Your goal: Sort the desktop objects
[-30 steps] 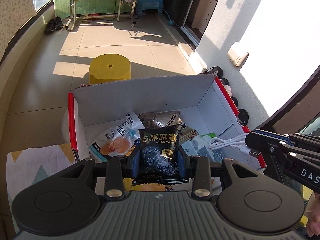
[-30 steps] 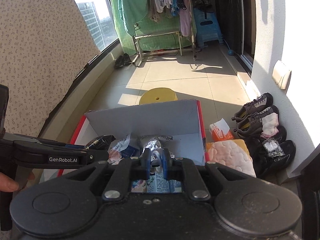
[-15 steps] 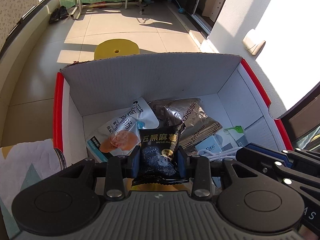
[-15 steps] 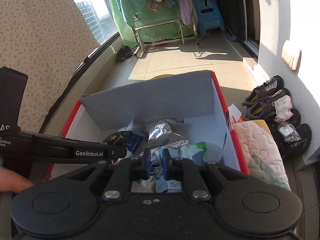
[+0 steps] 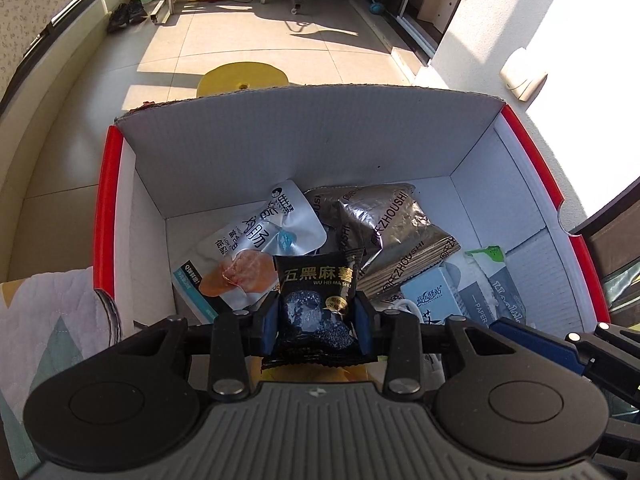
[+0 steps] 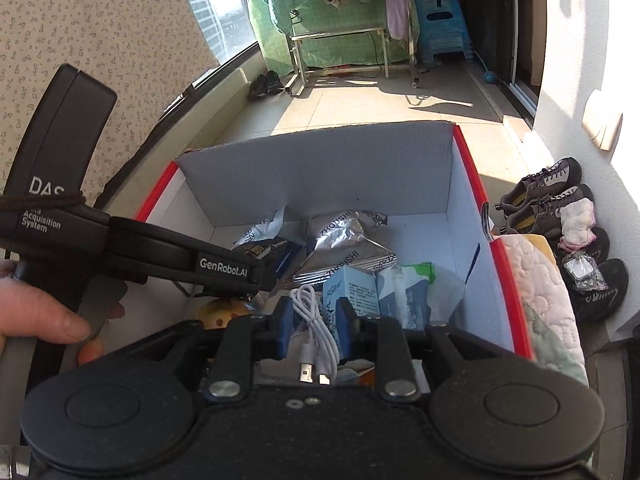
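A white cardboard box (image 5: 312,148) with red edges holds snack packets and tissue packs. My left gripper (image 5: 316,312) hangs low inside it. Its blue pads still touch both sides of a black snack packet (image 5: 316,280), and the jaws are opening. Beyond it lie a white sausage packet (image 5: 256,248) and silver packets (image 5: 384,224). My right gripper (image 6: 314,316) is over the box's right part, jaws opening. A coiled white USB cable (image 6: 310,304) lies loose between the pads with gaps on both sides. A blue tissue pack (image 6: 356,284) sits just ahead.
The left tool's body (image 6: 224,268) crosses the right wrist view, held by a hand (image 6: 52,320). A quilted cloth (image 6: 532,280) drapes beside the box's right wall, with shoes (image 6: 560,200) along the wall. A yellow stool (image 5: 244,76) stands behind the box.
Both grippers have sunk lower into the box. The right jaws have spread apart, leaving the white cable loose between them. The left pads still flank the black packet.
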A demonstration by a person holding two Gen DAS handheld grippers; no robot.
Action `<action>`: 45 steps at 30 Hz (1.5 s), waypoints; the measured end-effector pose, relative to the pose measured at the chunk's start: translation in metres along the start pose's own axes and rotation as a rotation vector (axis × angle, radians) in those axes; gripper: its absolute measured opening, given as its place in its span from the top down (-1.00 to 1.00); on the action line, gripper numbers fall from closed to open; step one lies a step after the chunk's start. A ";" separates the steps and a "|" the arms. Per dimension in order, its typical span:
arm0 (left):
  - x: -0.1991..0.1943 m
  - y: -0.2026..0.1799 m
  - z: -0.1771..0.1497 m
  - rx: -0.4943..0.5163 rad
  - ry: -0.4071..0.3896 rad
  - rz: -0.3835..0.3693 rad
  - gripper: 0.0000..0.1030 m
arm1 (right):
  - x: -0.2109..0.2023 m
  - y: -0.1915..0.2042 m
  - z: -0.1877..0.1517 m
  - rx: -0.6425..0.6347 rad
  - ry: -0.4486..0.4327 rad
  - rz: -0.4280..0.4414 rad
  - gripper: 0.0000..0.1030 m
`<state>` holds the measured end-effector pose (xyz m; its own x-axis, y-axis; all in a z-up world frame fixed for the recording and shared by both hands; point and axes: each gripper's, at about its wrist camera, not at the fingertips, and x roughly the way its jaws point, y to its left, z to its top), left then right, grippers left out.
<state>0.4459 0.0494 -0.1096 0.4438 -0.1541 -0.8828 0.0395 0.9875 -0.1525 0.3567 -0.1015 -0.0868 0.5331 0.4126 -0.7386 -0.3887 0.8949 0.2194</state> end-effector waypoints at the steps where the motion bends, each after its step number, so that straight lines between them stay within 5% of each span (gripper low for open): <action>1: -0.002 0.000 0.000 -0.006 -0.004 -0.004 0.21 | -0.001 0.001 0.000 -0.005 0.000 -0.001 0.53; 5: -0.013 -0.004 -0.002 -0.014 -0.031 -0.008 -0.22 | -0.008 0.000 0.000 -0.017 0.004 0.000 0.43; 17: -0.066 -0.009 -0.011 -0.020 -0.078 -0.067 -0.22 | -0.043 -0.001 0.007 -0.039 -0.020 0.015 0.26; 32: -0.146 -0.020 -0.047 0.128 -0.120 -0.126 -0.41 | -0.076 -0.005 0.007 -0.077 -0.049 0.028 0.04; 45: -0.174 -0.016 -0.065 0.123 -0.179 -0.098 -0.63 | -0.107 -0.004 0.004 -0.086 -0.110 0.036 -0.21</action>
<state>0.3092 0.0578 0.0177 0.5839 -0.2520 -0.7717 0.1943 0.9664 -0.1686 0.3045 -0.1479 -0.0059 0.5951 0.4647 -0.6557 -0.4693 0.8633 0.1858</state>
